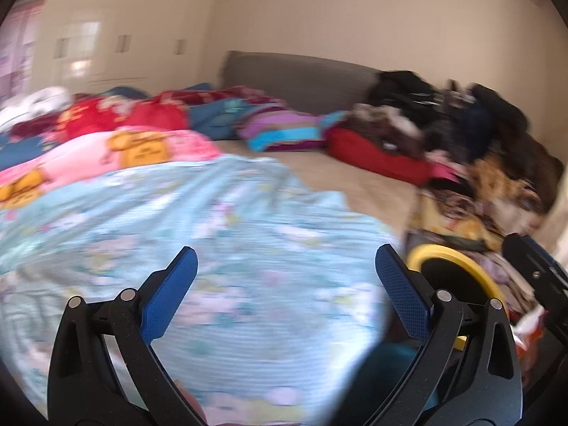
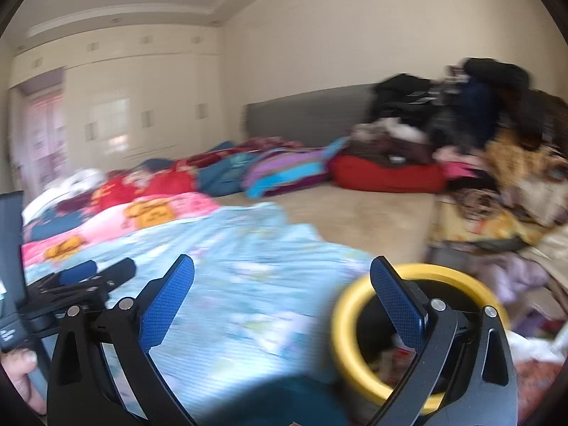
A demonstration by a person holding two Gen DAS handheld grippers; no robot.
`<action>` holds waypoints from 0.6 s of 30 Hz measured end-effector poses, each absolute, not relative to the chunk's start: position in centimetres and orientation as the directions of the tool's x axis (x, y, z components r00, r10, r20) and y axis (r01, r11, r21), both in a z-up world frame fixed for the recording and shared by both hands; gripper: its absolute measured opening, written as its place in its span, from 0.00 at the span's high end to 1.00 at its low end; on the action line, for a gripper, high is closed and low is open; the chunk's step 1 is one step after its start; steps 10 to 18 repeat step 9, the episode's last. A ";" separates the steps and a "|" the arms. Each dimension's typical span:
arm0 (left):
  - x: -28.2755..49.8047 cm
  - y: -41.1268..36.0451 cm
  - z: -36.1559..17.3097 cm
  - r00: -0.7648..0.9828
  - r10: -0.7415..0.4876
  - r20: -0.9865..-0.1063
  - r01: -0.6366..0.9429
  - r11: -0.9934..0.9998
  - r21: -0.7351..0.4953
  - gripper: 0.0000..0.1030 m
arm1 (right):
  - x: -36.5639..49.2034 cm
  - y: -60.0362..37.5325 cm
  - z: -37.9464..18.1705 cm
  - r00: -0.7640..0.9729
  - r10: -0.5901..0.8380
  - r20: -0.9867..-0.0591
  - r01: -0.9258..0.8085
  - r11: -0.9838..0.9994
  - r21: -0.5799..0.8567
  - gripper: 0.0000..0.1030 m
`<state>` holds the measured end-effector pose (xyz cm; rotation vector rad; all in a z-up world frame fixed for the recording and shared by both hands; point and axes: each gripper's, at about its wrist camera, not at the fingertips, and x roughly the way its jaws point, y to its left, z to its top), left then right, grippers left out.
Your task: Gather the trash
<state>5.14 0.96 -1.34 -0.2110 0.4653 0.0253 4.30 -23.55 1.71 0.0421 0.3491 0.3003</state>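
Observation:
A bin with a yellow rim (image 2: 346,323) and dark inside stands beside the bed, low right in the right wrist view, with some wrappers inside it. In the left wrist view the same yellow-rimmed bin (image 1: 468,269) shows behind my right finger. My left gripper (image 1: 285,266) is open over a light blue floral sheet (image 1: 220,234), nothing between its blue pads. My right gripper (image 2: 282,277) is open too, its right finger over the bin's mouth. The left gripper's body (image 2: 81,280) appears at the left edge of the right wrist view. Both views are blurred.
A bed with a beige mattress (image 2: 358,216) and grey headboard (image 2: 312,117) carries colourful blankets (image 2: 149,209) on the left and a heap of clothes (image 2: 461,135) on the right. White wardrobes (image 2: 142,106) line the far wall. A hand (image 2: 21,372) shows low left.

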 end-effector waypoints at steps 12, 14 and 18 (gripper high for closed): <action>4.9 23.9 -6.6 0.599 0.467 -0.651 -0.656 0.752 -0.063 0.11 | 12.6 0.0 -5.0 0.492 0.603 -0.627 -0.659 0.729 0.184 0.06; 4.9 23.9 -6.6 0.599 0.467 -0.651 -0.656 0.752 -0.063 0.11 | 12.6 0.0 -5.0 0.492 0.603 -0.627 -0.659 0.729 0.184 0.06; 4.9 23.9 -6.6 0.599 0.467 -0.651 -0.656 0.752 -0.063 0.11 | 12.6 0.0 -5.0 0.492 0.603 -0.627 -0.659 0.729 0.184 0.06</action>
